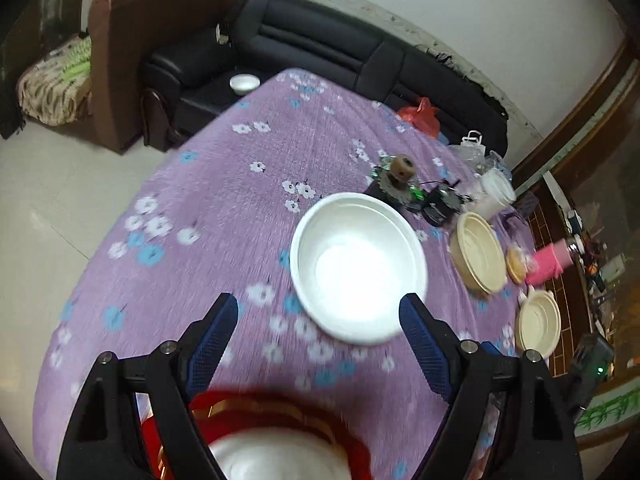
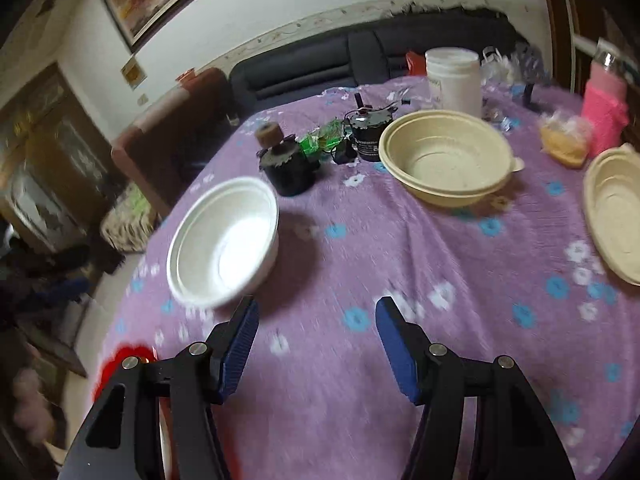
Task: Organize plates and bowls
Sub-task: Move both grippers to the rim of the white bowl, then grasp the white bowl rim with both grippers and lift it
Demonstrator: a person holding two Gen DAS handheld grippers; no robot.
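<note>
A white bowl sits on the purple flowered tablecloth, just ahead of my left gripper, which hangs open and empty above the cloth. Below that gripper a red plate carries a white dish. Two beige bowls lie to the right. In the right wrist view the white bowl lies ahead and left of my right gripper, open with nothing between its fingers. The beige bowls sit farther back and at the right edge.
Behind the white bowl stand dark motor parts, a black can, a white jar, a pink bottle and a bagged bun. A black sofa holds a small white bowl. The table edge drops to floor at left.
</note>
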